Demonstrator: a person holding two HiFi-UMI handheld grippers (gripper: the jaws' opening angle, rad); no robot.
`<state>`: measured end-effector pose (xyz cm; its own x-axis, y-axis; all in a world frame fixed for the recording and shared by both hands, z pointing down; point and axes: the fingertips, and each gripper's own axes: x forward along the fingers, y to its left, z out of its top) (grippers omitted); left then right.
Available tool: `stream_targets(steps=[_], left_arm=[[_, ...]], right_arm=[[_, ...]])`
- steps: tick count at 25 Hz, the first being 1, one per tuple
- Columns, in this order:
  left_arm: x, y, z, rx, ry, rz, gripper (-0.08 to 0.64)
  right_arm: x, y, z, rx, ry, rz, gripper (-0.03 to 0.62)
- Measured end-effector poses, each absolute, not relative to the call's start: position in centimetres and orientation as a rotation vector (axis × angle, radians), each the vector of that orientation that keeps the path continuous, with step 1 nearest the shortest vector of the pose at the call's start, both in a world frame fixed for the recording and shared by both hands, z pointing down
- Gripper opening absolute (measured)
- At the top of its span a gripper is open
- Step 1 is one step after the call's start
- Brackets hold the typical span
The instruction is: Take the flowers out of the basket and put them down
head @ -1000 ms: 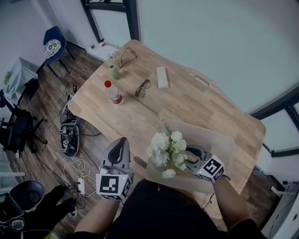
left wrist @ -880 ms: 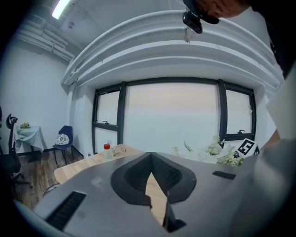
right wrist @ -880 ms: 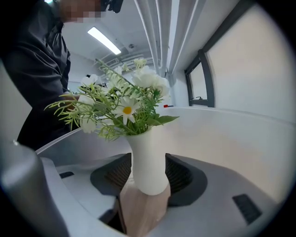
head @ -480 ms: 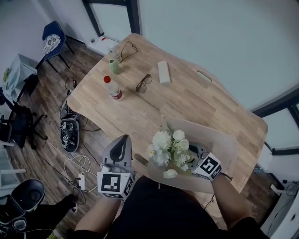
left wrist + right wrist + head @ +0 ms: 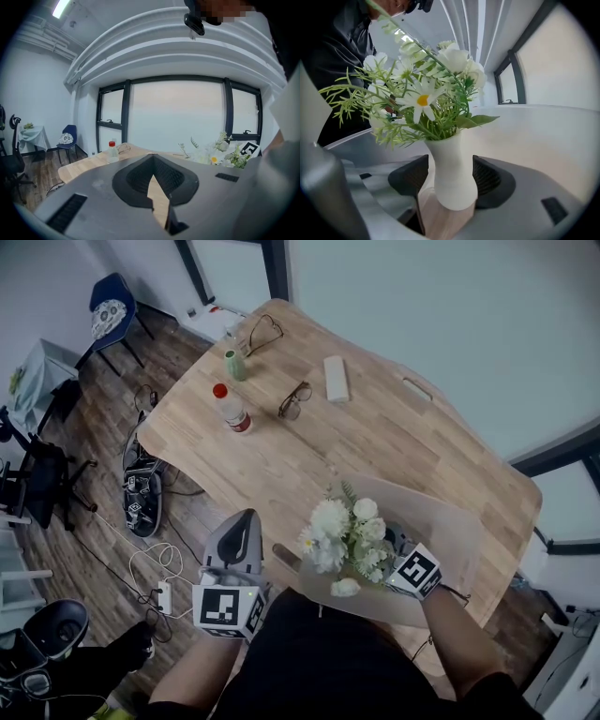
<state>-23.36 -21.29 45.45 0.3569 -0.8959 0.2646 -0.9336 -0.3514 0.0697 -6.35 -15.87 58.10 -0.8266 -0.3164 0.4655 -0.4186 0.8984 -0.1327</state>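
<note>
A bunch of white flowers (image 5: 347, 535) in a slim white vase (image 5: 451, 159) stands upright on the wooden table (image 5: 375, 437), at its near edge by a pale basket (image 5: 450, 531). The right gripper (image 5: 389, 545) reaches around the vase; its jaws have just been opening and now stand wide, the vase between them. The left gripper (image 5: 246, 518) hovers over the near edge of the table to the left of the flowers, jaws closed together on nothing.
</note>
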Motion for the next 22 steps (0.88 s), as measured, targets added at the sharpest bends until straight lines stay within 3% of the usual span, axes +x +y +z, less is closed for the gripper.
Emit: stream_targets(steps=[10, 12, 22], left_arm=[[-24.3, -20.4, 45.4, 2.381, -1.691, 0.274, 0.003], [-24.5, -20.2, 45.4, 2.378, -1.696, 0.277, 0.004], [-24.7, -19.8, 45.0, 2.391, -1.700, 0.283, 0.004]], right_arm=[[-7.2, -16.7, 57.7, 0.556, -2.660, 0.314, 0.289], [-7.1, -16.8, 57.5, 0.569, -2.673, 0.318, 0.215], [-6.1, -16.5, 56.0, 0.594, -2.693, 0.334, 0.193]])
